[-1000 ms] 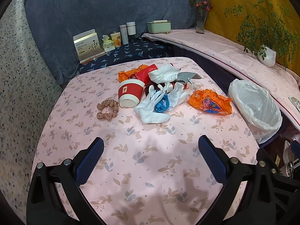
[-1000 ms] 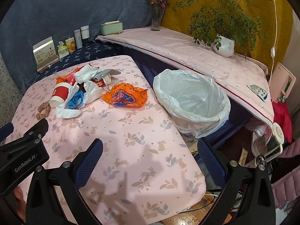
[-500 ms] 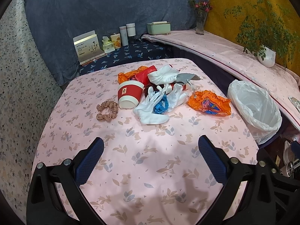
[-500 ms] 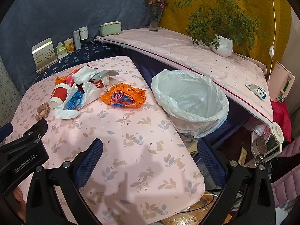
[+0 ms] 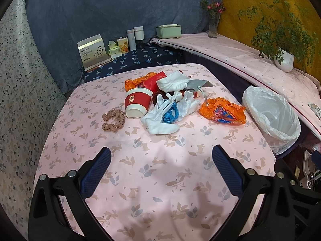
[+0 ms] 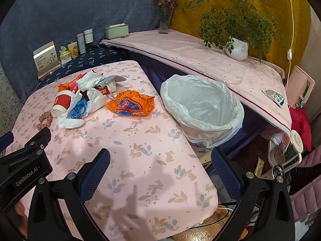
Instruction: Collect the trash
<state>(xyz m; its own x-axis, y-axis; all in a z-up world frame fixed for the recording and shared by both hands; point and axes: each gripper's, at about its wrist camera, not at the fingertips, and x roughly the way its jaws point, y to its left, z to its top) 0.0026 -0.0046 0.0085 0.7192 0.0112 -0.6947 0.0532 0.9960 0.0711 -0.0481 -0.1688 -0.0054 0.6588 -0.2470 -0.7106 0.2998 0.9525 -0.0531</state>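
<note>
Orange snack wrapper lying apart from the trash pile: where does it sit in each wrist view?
Left wrist: the orange snack wrapper lies right of centre, between the trash pile and the bag-lined bin.
Right wrist: orange snack wrapper lies left of centre, left of the bin.
Shared landmark: the red paper cup on its side.

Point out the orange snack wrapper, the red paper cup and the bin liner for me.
orange snack wrapper (image 6: 131,105): right wrist view, on its printed middle.
red paper cup (image 5: 138,101): left wrist view, on its red side wall.
bin liner (image 6: 202,105): right wrist view, on the inner wall of the white bag.
</note>
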